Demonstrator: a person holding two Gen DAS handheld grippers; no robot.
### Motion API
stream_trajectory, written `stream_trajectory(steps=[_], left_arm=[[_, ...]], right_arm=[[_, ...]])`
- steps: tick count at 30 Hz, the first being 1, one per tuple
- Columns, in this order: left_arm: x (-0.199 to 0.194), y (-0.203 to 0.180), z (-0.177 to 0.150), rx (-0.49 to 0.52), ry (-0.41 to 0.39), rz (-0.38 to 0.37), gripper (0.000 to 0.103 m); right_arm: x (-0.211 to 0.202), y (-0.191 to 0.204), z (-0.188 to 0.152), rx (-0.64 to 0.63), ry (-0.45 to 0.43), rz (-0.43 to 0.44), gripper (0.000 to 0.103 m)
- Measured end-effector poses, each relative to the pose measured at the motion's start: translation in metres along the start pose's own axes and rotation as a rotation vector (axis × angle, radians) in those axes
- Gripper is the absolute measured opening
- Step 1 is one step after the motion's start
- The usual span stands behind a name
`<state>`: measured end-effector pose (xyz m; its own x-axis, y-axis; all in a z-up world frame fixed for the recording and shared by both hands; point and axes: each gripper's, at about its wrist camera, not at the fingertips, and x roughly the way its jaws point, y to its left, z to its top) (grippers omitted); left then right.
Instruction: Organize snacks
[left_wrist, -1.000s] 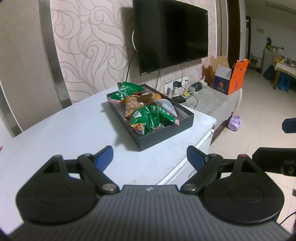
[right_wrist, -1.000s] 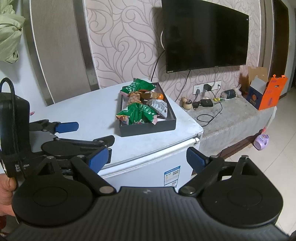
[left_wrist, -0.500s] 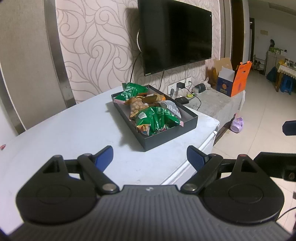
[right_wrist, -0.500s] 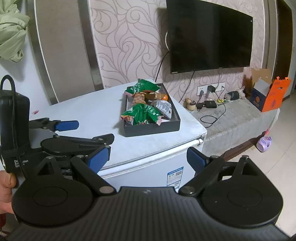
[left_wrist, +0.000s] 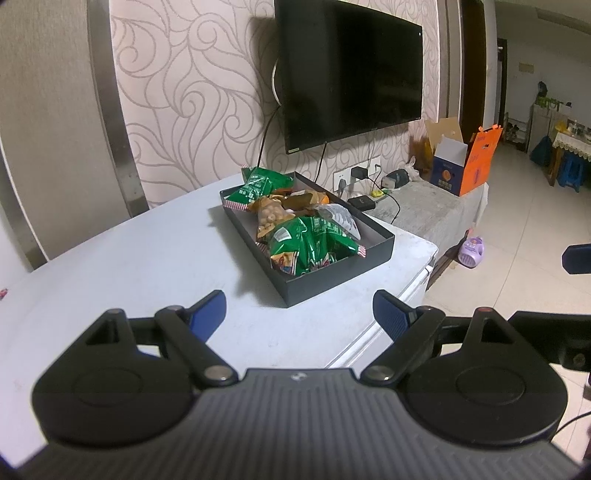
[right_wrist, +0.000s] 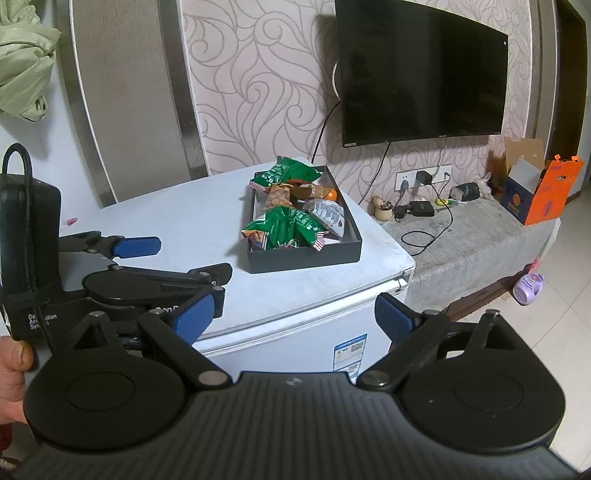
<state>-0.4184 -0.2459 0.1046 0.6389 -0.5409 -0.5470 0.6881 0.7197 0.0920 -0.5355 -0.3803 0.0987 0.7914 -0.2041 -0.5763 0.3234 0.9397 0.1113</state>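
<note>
Hovering short of the white counter (left_wrist: 155, 258), both sets of tongs released and grasping nothing: left tongs (left_wrist: 299, 312) spread wide over the near counter edge, right tongs (right_wrist: 295, 314) spread wide off the counter's near right corner. Sitting toward the far right of the counter, a black tray (left_wrist: 332, 273) piled with snack packets: a green bag (left_wrist: 310, 247) at the near end, a clear bag of round nuts or puffs (left_wrist: 269, 218) behind it, a grey-white pouch (left_wrist: 340, 219) to its right, another green bag (left_wrist: 258, 184) propped over the far rim. Apparently nothing lying loose on the counter apart from a small reddish scrap at its far left edge (right_wrist: 70, 221). Judged as either the very start or the very end of organizing, with no reach under way. Next move, if any: closing the gap toward the tray, lowering one set of tongs over a single packet, pinching the crinkly film at a seam or corner without dragging neighbours along. Worth watching: slippery, puffy bags sliding out of a shallow pinch.
</note>
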Motion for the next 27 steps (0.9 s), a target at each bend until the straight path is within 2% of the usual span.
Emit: stream_trajectory(steps=[27], left_arm=[[0.017, 0.009, 0.004, -0.011, 0.007, -0.011, 0.088]], right_arm=[[0.003, -0.003, 0.004, -0.005, 0.013, 0.002, 0.097]])
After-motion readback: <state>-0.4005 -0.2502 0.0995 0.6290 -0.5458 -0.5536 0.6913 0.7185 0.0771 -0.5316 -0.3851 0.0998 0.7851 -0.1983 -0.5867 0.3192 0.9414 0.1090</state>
